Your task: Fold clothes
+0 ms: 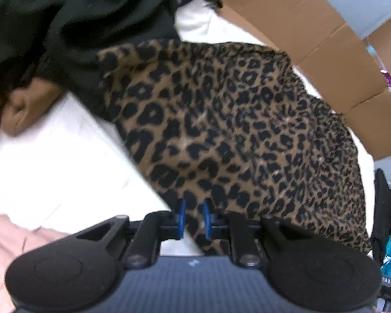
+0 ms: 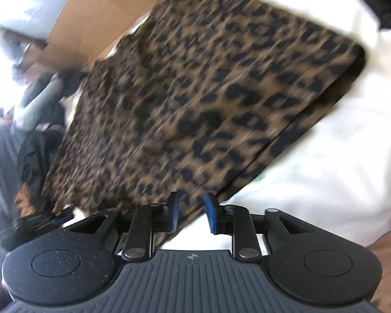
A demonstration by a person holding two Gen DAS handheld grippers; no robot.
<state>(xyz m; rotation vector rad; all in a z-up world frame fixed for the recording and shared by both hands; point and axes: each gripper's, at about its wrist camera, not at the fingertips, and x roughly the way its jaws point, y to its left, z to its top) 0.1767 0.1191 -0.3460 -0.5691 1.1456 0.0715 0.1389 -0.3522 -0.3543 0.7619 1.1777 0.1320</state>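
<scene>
Looking down along our left claw [image 1: 194, 219], we see its blue pads [image 1: 181, 217] standing a narrow gap apart, right over the near edge of the leopard cloth [image 1: 221, 130]. Cloth shows through the gap, but we cannot tell whether the pads press on it. The leopard cloth lies spread flat on a white sheet [image 1: 52, 156], running away from us toward a cardboard box [image 1: 312, 39] at the far side. A black garment [image 1: 78, 20] is heaped at the upper left and overlaps the cloth's far corner. A brown garment [image 1: 20, 109] sits just beside the black one, and a pink garment [image 1: 7, 247] lies at the lower left, apart from the leopard cloth.

Over on the right claw [image 2: 193, 215], the picture is smeared with blur. Its blue pads [image 2: 212, 214] stand a little wider than the left pair, slightly parted, with the cloth's edge [image 2: 195, 91] behind the gap; the pads do not appear to pinch it. Here the cloth reads as a folded slab with a layered edge on the white sheet [image 2: 325, 169], the box [image 2: 96, 13] behind it. A dark bundle [image 2: 39, 143] sits at the left.
</scene>
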